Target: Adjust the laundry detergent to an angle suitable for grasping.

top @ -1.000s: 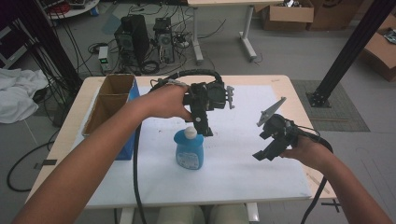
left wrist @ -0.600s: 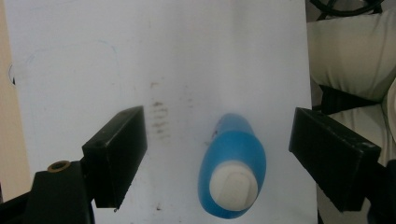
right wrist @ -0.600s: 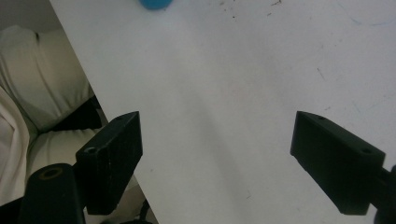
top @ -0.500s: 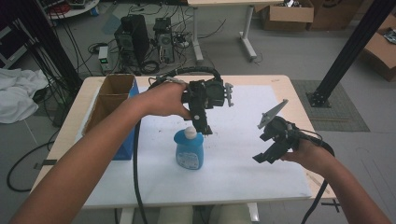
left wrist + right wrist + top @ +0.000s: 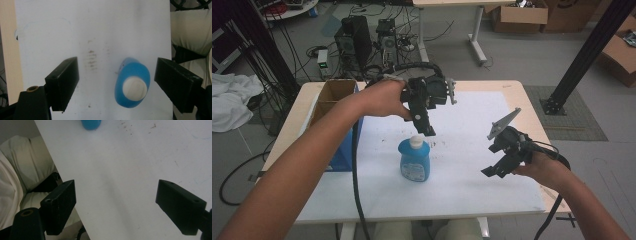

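The blue bottle (image 5: 414, 160) stands upright on the white sheet (image 5: 462, 190) covering the table (image 5: 532, 95), near the middle and toward the person's side. Its white cap (image 5: 417, 141) faces up.

The left hand-held gripper (image 5: 428, 131) hangs directly above the cap, pointing down, not touching. In the left gripper view the jaws stand wide apart, with the bottle (image 5: 132, 86) seen from above between them, nearer the right-hand jaw. The label and lower body are hidden from that angle; only cap (image 5: 135, 88) and shoulders show.

The right hand-held gripper (image 5: 497, 171) is held above the sheet well to the right of the bottle, jaws wide, gripping nothing. In the right gripper view the bottle (image 5: 91, 124) is cut off by the top edge, only a blue sliver visible.

The cardboard box (image 5: 332, 95) at the table's left is partly covered by the left forearm (image 5: 312, 165). Dark smudges (image 5: 92, 60) on the sheet are too faint to identify.
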Demonstrator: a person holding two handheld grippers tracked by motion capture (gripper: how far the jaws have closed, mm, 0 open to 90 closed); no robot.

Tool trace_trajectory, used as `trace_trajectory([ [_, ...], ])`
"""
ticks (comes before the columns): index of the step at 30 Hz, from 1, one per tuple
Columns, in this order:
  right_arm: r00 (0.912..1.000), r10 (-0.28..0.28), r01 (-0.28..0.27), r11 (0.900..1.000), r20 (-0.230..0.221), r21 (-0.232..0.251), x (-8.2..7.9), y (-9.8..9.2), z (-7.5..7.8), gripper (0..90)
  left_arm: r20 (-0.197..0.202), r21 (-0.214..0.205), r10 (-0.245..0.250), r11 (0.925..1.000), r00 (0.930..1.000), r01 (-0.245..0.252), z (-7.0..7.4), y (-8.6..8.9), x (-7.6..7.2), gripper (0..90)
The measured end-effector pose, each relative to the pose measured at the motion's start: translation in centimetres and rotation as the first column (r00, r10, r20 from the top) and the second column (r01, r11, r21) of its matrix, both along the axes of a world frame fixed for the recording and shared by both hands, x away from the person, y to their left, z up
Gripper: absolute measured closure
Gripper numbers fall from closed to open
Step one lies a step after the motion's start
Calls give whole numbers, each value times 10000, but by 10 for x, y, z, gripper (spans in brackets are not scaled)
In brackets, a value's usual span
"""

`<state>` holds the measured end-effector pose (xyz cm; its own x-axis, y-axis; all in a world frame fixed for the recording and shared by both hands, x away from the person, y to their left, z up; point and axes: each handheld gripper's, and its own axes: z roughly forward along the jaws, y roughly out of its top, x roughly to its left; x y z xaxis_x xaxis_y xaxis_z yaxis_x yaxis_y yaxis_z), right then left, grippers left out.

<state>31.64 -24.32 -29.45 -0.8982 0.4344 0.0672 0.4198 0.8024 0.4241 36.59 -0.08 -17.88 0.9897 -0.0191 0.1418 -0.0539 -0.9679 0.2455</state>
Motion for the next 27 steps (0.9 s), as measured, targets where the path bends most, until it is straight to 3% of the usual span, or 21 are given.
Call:
trace_trajectory([
  [9, 9998, 80, -85, 9995, 181, 296, -6, 15, 5, 167, -5, -3, 94, 10000, 10000, -94, 4, 14, 13, 206],
  [14, 9991, 338, -355, 9970, 256, 686, -8, 30, 5, 166, -13, 24, 202, 9998, 9998, -202, 3, 22, 19, 205],
  [27, 9967, 463, -551, 9887, 661, 1396, 1, 59, -4, 161, 5, 98, 455, 9989, 9990, -455, 2, 37, 28, 206],
])
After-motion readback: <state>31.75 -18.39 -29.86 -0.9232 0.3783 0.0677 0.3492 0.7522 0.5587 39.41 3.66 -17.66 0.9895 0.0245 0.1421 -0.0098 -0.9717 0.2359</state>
